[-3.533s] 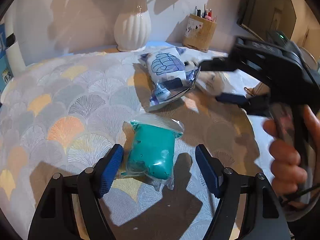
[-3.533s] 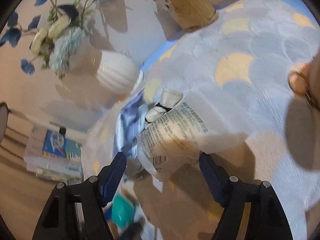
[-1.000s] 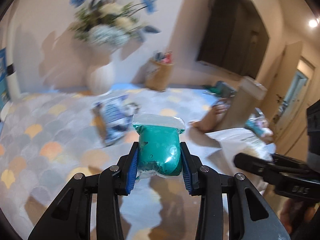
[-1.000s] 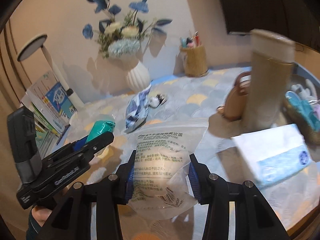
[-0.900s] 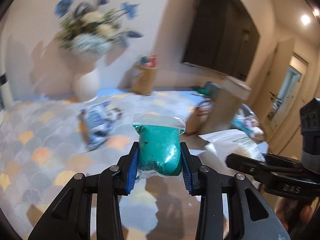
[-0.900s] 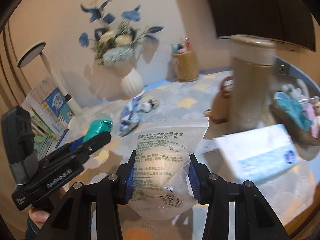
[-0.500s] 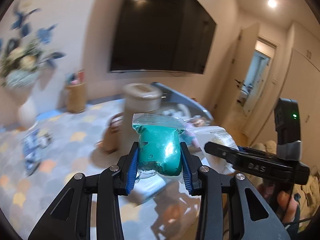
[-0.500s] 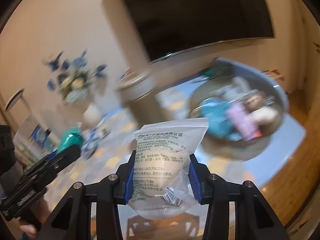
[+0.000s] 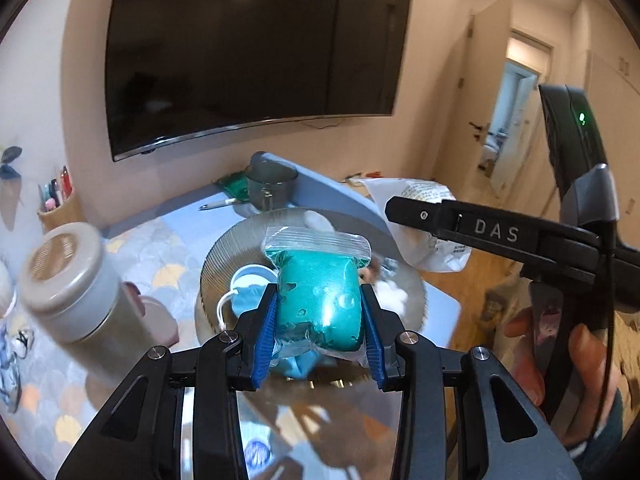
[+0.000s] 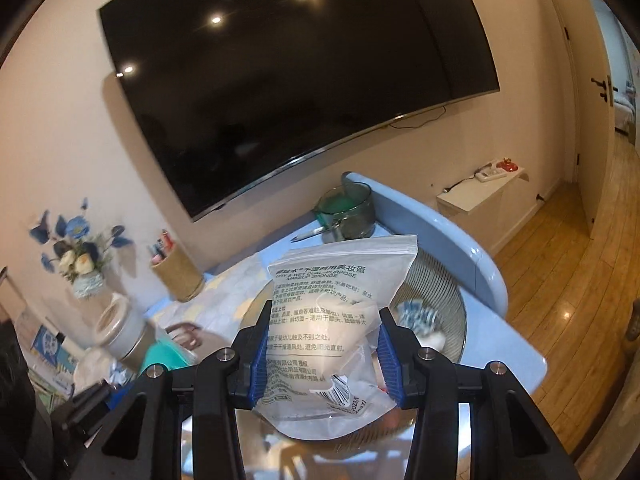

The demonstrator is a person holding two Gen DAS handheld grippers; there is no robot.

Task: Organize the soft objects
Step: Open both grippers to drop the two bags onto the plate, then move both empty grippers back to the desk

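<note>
1. We see the left tongs (image 9: 319, 328) closed on a teal sponge bag (image 9: 318, 300), blue pads pressing its two sides.
2. That bag stands upright in the grip, long axis running away from the camera, its clear zip-sealed end pointing up and forward.
3. The teal sponge bag hangs above the ribbed round tray (image 9: 224, 264), over its near half; soft blue and white items lie in the tray beneath it.
4. The right tongs (image 10: 322, 354) are clamped on a clear printed sponge bag (image 10: 328, 320), pads squeezing its lower middle.
5. We read this bag as upright too, long axis vertical, sealed strip at the top, barcode end sagging below the pads.
6. It also hangs over the ribbed round tray (image 10: 440, 292).
7. In the left view the right tongs sit right of the tray, a hand (image 9: 560, 344) on their handle.
8. Left of the tray stands a beige lidded canister (image 9: 68, 280) on the bench (image 9: 140, 248); behind it, a dark glass cup (image 9: 270, 184).
</note>
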